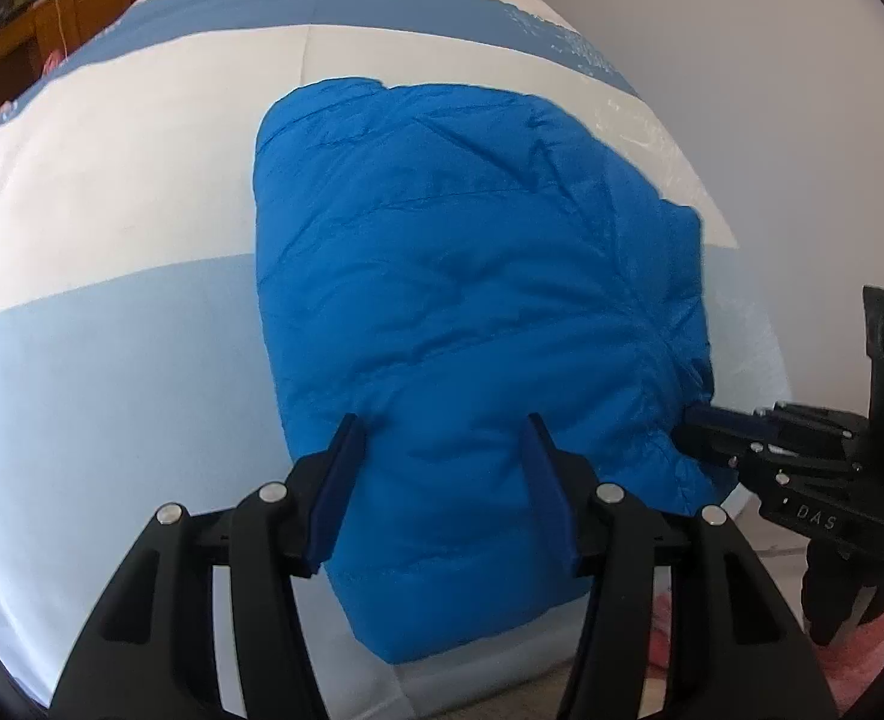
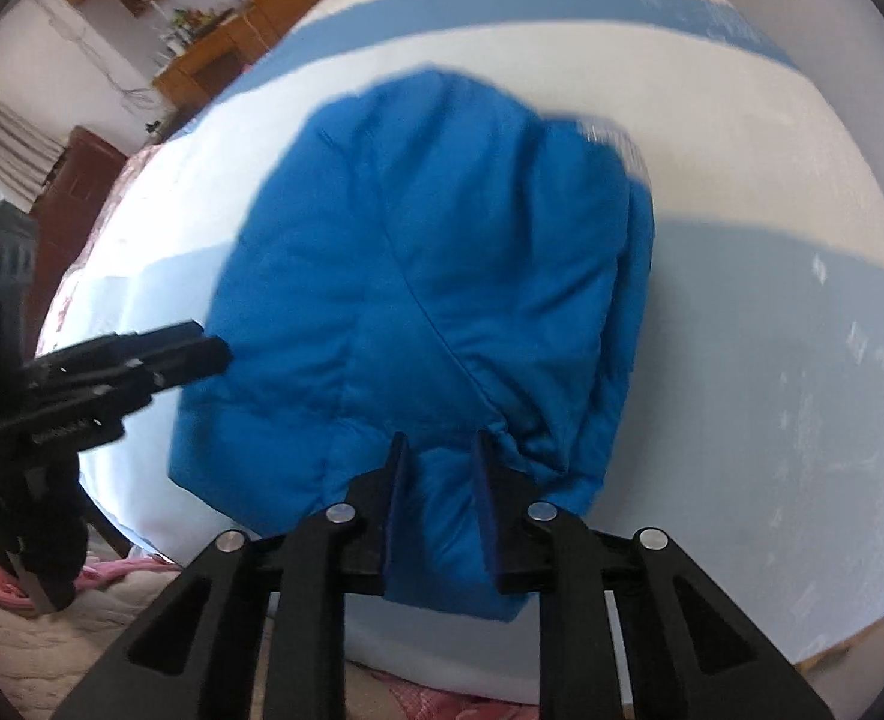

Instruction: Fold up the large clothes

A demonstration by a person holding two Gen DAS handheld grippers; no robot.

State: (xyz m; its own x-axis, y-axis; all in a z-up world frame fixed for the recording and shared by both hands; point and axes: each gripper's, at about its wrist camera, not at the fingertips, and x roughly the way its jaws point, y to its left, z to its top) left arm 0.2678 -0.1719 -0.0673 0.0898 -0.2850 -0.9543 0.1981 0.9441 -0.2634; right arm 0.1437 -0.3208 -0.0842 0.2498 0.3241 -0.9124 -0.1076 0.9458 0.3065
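Note:
A bright blue puffy jacket lies folded into a thick bundle on the striped bed cover; it also shows in the right wrist view. My left gripper is open, its fingers over the bundle's near edge. My right gripper is open with a narrower gap, over the bundle's near right corner. In the left wrist view the right gripper touches the bundle's right side. In the right wrist view the left gripper sits at the bundle's left edge.
The bed cover has white, light blue and darker blue bands. A white wall rises on the right. Wooden furniture stands at the back left. Pink fabric lies below the bed's near edge.

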